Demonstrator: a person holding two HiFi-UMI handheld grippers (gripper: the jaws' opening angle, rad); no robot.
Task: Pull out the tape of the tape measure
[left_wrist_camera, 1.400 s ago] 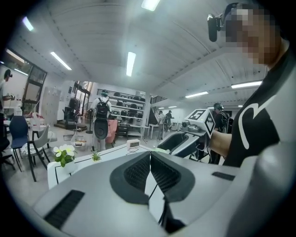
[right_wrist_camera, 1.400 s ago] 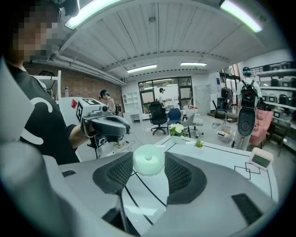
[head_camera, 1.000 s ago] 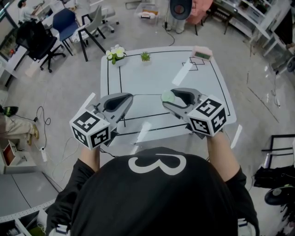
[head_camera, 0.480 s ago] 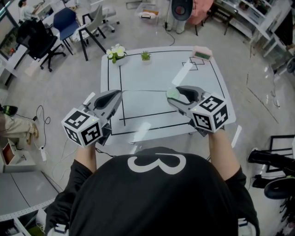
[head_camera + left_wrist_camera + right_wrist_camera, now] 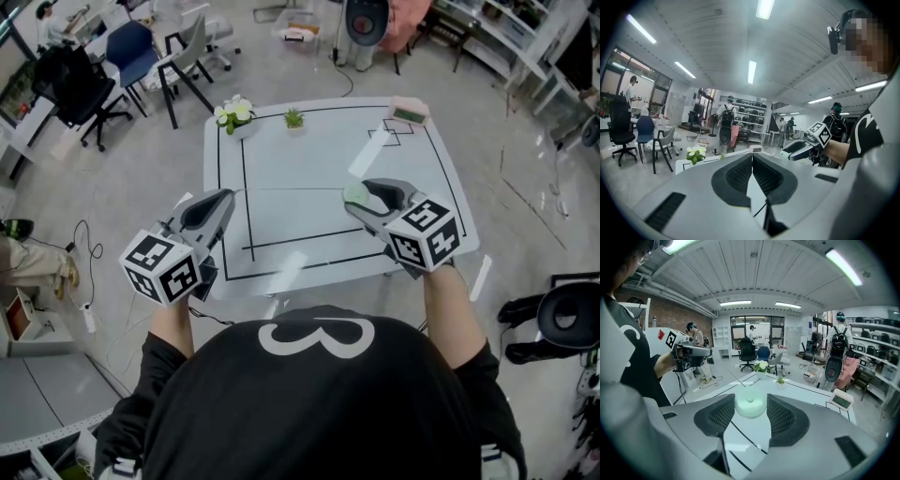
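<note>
My right gripper (image 5: 358, 195) is shut on a pale green round tape measure (image 5: 353, 193) above the right half of the white table (image 5: 309, 150). In the right gripper view the case (image 5: 750, 403) sits squeezed between both pads. A thin tape (image 5: 291, 190) runs level from the case leftwards to my left gripper (image 5: 225, 197), which hangs over the table's left edge. Its jaws are shut on the tape's end; in the left gripper view (image 5: 752, 157) the pads meet with no gap. The tape (image 5: 725, 367) stretches through the air between the two grippers.
At the table's far edge stand a white flower pot (image 5: 232, 112), a small green plant (image 5: 294, 118) and a pink box with a small screen (image 5: 410, 112). Black lines mark the tabletop. Office chairs (image 5: 131, 52) stand beyond the far left corner.
My left gripper has moved left and back towards me, away from the right one, and the tape between them has grown longer. The right gripper has barely shifted.
</note>
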